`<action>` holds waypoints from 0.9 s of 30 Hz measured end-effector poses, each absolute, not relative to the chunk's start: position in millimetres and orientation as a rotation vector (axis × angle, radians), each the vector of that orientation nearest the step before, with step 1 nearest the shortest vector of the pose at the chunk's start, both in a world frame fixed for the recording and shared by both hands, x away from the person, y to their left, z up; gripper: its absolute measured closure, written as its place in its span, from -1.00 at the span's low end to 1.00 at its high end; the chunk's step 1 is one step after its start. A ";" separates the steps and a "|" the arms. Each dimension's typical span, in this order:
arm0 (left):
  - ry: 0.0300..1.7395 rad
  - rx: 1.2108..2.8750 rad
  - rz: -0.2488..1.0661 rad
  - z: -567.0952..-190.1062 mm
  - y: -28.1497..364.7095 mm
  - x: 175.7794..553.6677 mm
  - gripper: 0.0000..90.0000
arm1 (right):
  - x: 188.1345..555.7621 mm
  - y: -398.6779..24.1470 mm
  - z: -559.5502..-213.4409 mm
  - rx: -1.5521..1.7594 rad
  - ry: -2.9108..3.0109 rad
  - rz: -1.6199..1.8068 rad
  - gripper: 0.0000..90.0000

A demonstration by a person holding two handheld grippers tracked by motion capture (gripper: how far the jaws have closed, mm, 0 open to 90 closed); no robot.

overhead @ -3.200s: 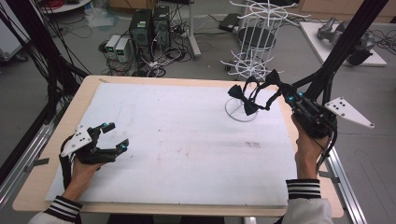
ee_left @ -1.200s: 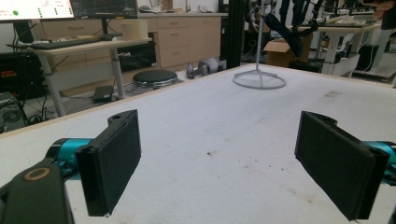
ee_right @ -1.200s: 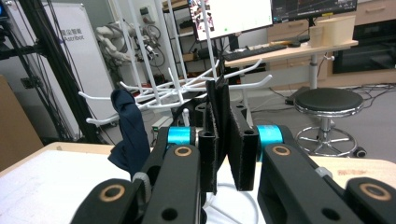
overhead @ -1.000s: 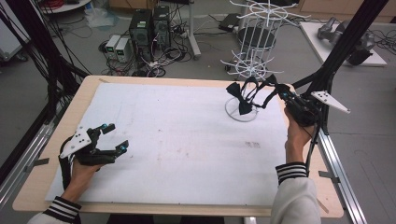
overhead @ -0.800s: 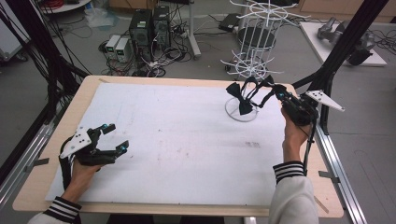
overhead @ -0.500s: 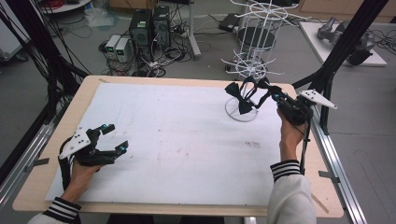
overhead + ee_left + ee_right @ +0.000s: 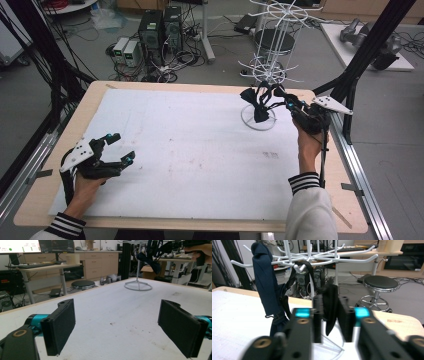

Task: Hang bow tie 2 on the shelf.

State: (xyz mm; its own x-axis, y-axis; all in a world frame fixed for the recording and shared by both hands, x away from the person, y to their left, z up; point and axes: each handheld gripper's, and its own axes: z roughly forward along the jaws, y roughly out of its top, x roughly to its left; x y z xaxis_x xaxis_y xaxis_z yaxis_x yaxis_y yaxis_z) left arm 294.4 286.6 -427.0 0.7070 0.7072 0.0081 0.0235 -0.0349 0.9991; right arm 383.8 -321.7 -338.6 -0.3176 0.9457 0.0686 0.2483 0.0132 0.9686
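Note:
A white wire hook rack (image 7: 274,70) stands on its ring base (image 7: 257,121) at the table's back right. A navy cloth (image 7: 265,280) hangs from one of its arms, with a black strap (image 7: 305,266) looped beside it. My right gripper (image 7: 281,98) is raised at the rack, shut on a black cloth strip (image 7: 330,305) that hangs down between its pads. My left gripper (image 7: 119,148) rests at the front left of the white table mat (image 7: 190,145), open with nothing between its pads (image 7: 60,325). In the left gripper view the rack base (image 7: 138,286) and the dark cloth (image 7: 150,261) stand far off.
Black frame posts (image 7: 367,50) rise at both table sides. Behind the table the floor holds computers (image 7: 160,27), cables and a round black stool (image 7: 382,283). The wooden table edge (image 7: 175,220) runs along the front.
My right gripper has carried the dark cloth leftward and farther back, closer in on the rack. The left gripper has stayed put.

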 end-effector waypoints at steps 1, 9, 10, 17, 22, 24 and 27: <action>0.624 1.526 0.614 -427.2 287.2 294.3 -0.67 | 383.3 -321.9 -338.4 1.237 1.641 1.340 0.46; 0.628 1.521 0.633 -428.9 288.9 290.8 -0.67 | 375.2 -319.1 -339.9 1.271 1.644 1.360 -0.74; 0.629 1.523 0.638 -428.8 289.2 290.4 -0.67 | 372.5 -318.7 -339.7 1.278 1.635 1.363 -0.76; 0.634 1.510 0.652 -428.3 290.6 289.2 -0.67 | 346.4 -311.6 -338.8 1.205 1.640 1.408 -0.80; 0.634 1.506 0.661 -428.7 290.5 285.8 -0.67 | 329.6 -304.3 -344.4 1.187 1.635 1.458 -0.98; 0.639 1.502 0.665 -429.2 290.3 284.3 -0.67 | 321.8 -300.7 -347.1 1.162 1.625 1.487 -0.98; 0.636 1.492 0.679 -429.5 290.6 282.1 -0.67 | 310.3 -295.1 -352.7 1.121 1.624 1.514 -0.98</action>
State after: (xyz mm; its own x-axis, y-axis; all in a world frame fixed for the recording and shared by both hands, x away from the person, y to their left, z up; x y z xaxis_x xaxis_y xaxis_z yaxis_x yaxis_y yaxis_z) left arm 282.1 290.6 -429.5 0.6677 0.7436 0.0337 -0.0156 -0.0313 0.9994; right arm 310.3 -295.1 -352.7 -0.4289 0.8984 0.0944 0.1573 -0.0286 0.9871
